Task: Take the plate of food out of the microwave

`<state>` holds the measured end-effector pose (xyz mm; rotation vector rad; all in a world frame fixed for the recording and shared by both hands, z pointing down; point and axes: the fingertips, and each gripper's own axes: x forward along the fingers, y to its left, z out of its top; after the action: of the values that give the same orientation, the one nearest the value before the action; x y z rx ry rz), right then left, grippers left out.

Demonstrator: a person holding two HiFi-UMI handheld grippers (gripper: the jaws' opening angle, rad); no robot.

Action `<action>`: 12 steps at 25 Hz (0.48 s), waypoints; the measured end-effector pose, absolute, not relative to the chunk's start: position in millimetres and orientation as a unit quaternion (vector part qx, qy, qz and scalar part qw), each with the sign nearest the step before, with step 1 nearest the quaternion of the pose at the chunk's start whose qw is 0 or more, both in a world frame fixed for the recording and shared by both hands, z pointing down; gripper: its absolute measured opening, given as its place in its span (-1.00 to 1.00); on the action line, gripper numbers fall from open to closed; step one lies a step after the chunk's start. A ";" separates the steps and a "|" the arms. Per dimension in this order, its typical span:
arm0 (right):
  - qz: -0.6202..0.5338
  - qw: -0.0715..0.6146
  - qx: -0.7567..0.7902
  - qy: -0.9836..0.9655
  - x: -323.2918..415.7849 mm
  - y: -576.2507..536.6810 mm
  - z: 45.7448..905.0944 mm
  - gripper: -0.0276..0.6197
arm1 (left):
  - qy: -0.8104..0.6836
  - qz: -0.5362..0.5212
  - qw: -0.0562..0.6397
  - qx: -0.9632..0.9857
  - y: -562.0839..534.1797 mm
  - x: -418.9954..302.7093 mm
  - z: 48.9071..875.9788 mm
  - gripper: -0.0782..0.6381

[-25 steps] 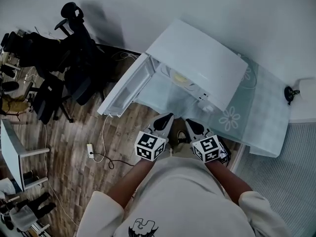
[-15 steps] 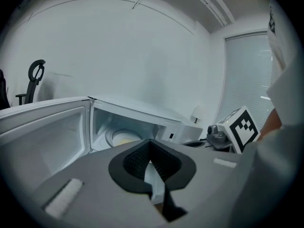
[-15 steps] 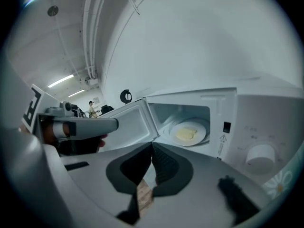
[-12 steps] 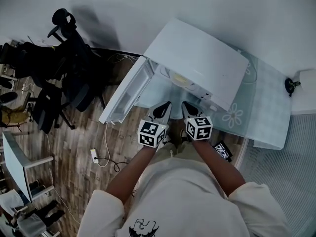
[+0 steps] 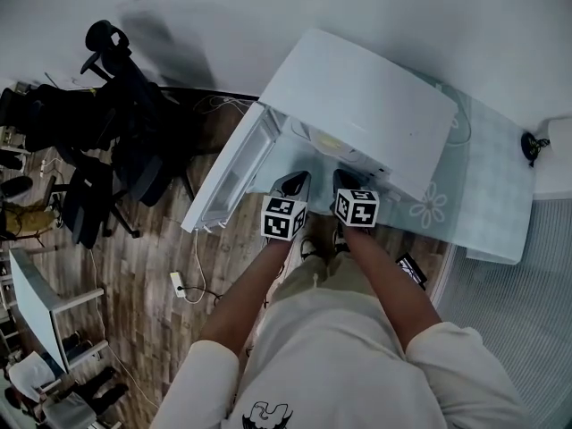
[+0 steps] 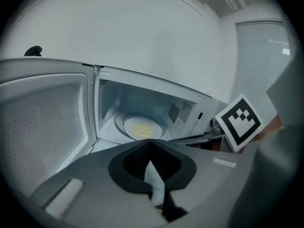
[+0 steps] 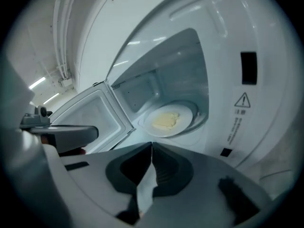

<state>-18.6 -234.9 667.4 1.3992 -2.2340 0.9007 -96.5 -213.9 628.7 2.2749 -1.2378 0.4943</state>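
Your left hand-held gripper [image 5: 295,180] and right hand-held gripper [image 5: 343,178] each have their jaws pressed together on nothing. They sit side by side just in front of the open microwave [image 5: 357,105], whose door [image 5: 231,175] stands out to your left. The plate of food [image 7: 168,120] lies flat on the turntable [image 7: 202,114] inside; it is round, with yellow food at its centre. The front panel carries a warning triangle label [image 7: 242,100], and the print below it is too small to read. The microwave stands on a flower-patterned counter [image 5: 487,181].

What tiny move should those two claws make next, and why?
Probably open them: the left claw and right claw are both shut and empty, just outside the microwave, whose door is open, and the plate of food sits inside, untouched.
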 end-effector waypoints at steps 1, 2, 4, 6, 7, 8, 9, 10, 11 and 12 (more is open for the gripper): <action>0.328 0.165 0.497 -0.786 -19.0 -238.8 669.9 -0.87 | -0.451 0.185 0.247 0.837 -215.2 -96.9 628.6 -0.77; 0.342 0.146 0.497 -0.784 -20.4 -242.5 671.5 -0.87 | -0.448 0.186 0.245 0.839 -215.9 -97.4 627.2 -0.77; 0.379 0.090 0.496 -0.776 -23.4 -249.4 673.4 -0.86 | -0.443 0.188 0.239 0.843 -215.4 -98.4 623.2 -0.77; 0.423 0.026 0.501 -0.754 -23.0 -254.8 677.1 -0.63 | -0.436 0.191 0.234 0.848 -213.1 -98.6 620.4 -0.77; 0.447 -0.008 0.506 -0.738 -21.6 -256.5 680.0 -0.62 | -0.433 0.191 0.233 0.850 -211.9 -98.9 619.6 -0.77; 0.471 -0.042 0.511 -0.718 -20.3 -257.2 682.8 -0.61 | -0.432 0.190 0.233 0.850 -210.9 -99.7 619.1 -0.77; 0.495 -0.078 0.512 -0.697 -19.6 -257.6 684.7 -0.60 | -0.431 0.190 0.233 0.851 -210.0 -101.3 618.9 -0.77; 0.517 -0.117 0.510 -0.677 -19.7 -258.2 685.6 -0.59 | -0.432 0.191 0.234 0.850 -209.0 -103.5 619.3 -0.77; 0.536 -0.155 0.506 -0.658 -19.8 -259.3 686.3 -0.59 | -0.433 0.193 0.235 0.849 -208.1 -106.2 620.0 -0.77; 0.553 -0.193 0.501 -0.637 -19.3 -260.8 687.4 -0.58 | -0.434 0.194 0.236 0.848 -207.6 -109.0 620.8 -0.77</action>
<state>-19.3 -260.8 687.4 1.8026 -2.2912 1.9911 -109.0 -207.6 620.8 2.3248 -1.1913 0.5320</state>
